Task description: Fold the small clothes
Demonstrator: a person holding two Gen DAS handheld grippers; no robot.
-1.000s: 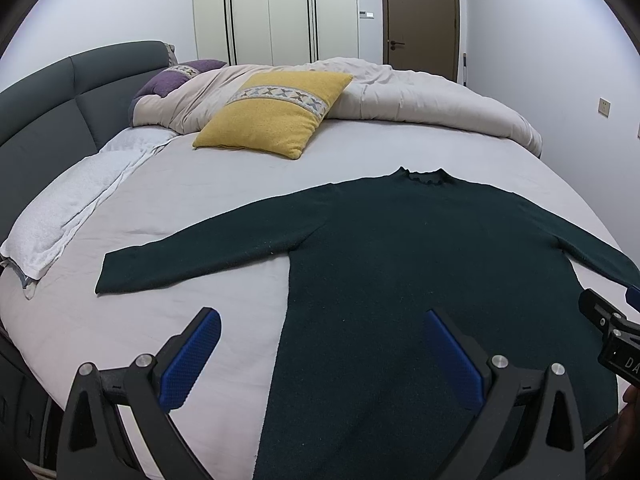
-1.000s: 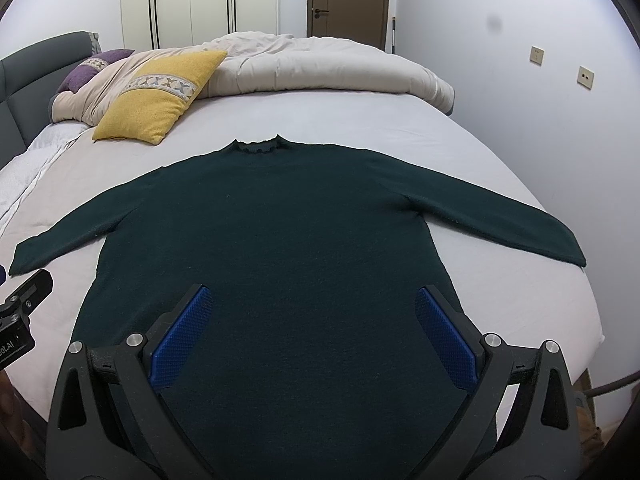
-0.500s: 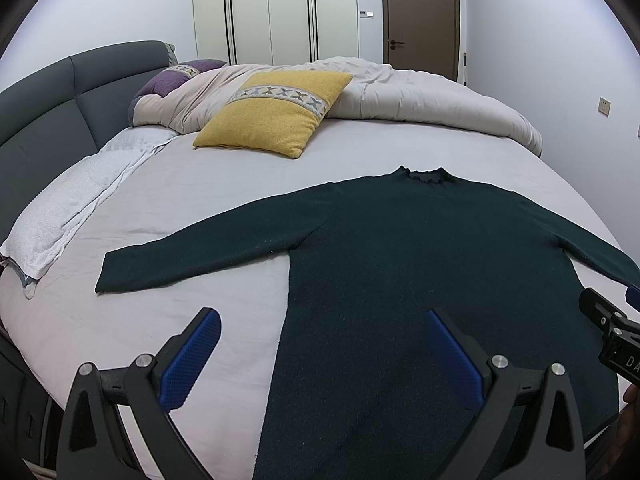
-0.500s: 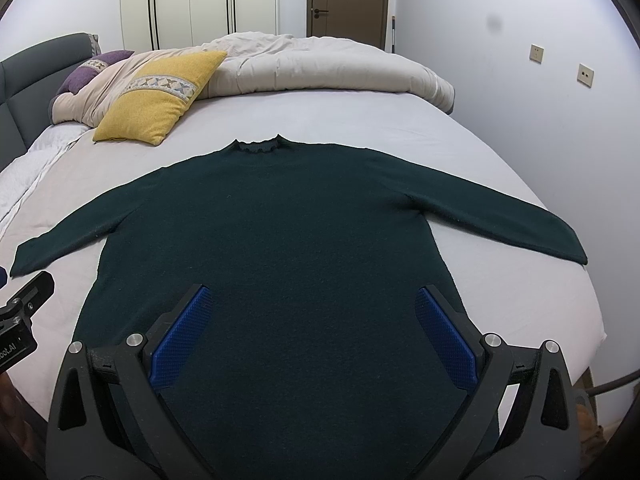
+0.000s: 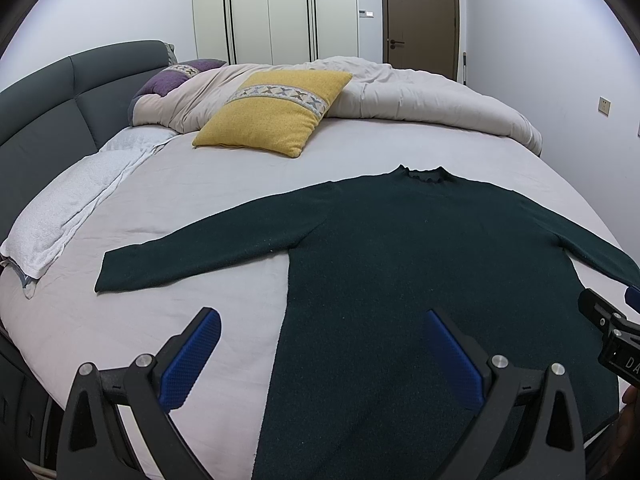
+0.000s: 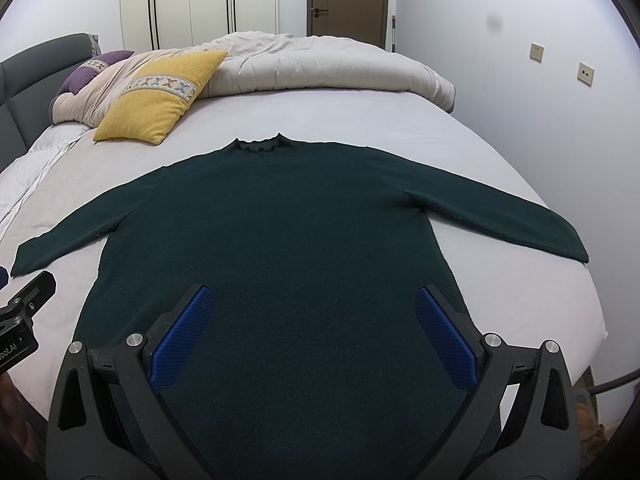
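A dark green long-sleeved sweater (image 5: 420,248) lies flat, face up, on the bed, both sleeves spread out and the neck pointing away; it also shows in the right wrist view (image 6: 280,220). My left gripper (image 5: 320,356) is open and empty, above the sweater's left hem edge. My right gripper (image 6: 312,336) is open and empty, above the lower body of the sweater. Each gripper's side shows at the edge of the other's view.
The bed has a light grey sheet (image 5: 200,184). A yellow cushion (image 5: 276,110) and a rolled beige duvet (image 5: 420,92) lie at the far side. A white towel (image 5: 68,216) lies along the left by the grey headboard (image 5: 44,120). A wall (image 6: 540,100) stands on the right.
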